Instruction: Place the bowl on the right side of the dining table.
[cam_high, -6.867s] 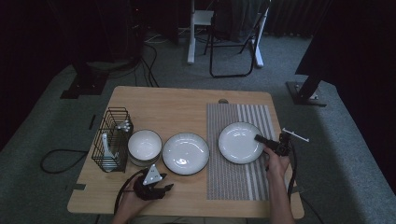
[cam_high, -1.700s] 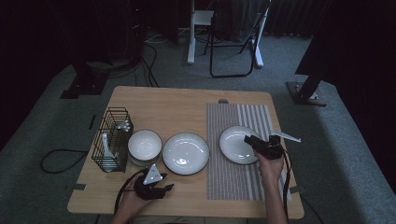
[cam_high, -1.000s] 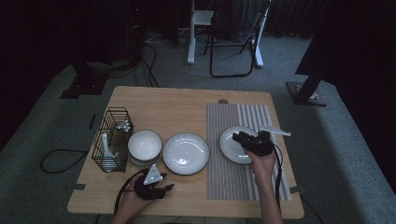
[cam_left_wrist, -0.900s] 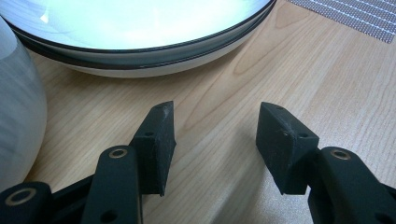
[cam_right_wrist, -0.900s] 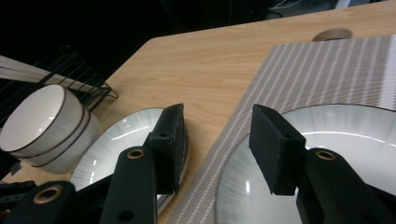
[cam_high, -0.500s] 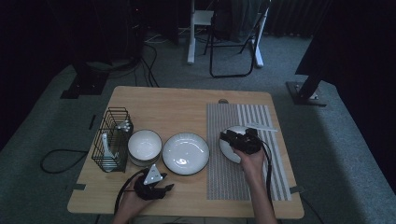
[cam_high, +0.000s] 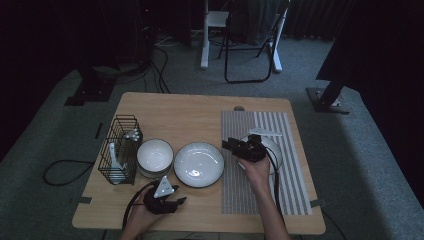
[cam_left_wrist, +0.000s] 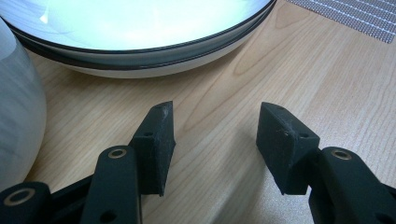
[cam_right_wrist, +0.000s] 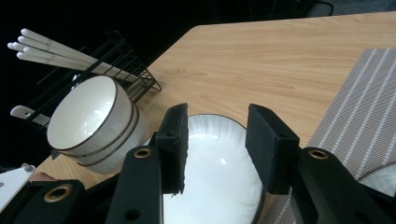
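Observation:
My right gripper (cam_high: 226, 146) hovers at the left rim of the white plate (cam_high: 274, 150) on the striped grey mat (cam_high: 260, 200) and points left toward the centre plate (cam_high: 199, 164). In the right gripper view its jaws (cam_right_wrist: 217, 144) are open with nothing between them, and they have just been closing a little; the centre plate (cam_right_wrist: 219, 182) lies beyond them. My left gripper (cam_high: 176, 201) rests near the table's front edge. Its open, empty jaws (cam_left_wrist: 215, 140) sit just short of the centre plate's rim (cam_left_wrist: 140, 51).
Stacked white bowls (cam_high: 155, 157) with dark rims stand left of the centre plate. A black wire basket (cam_high: 120, 150) with white utensils is at the far left. Bare wooden tabletop (cam_high: 190, 115) stretches behind the dishes. A chair (cam_high: 250, 45) stands beyond the table.
The right gripper has travelled left from the right-hand plate's far side, across it, to its left rim. The left gripper has stayed put.

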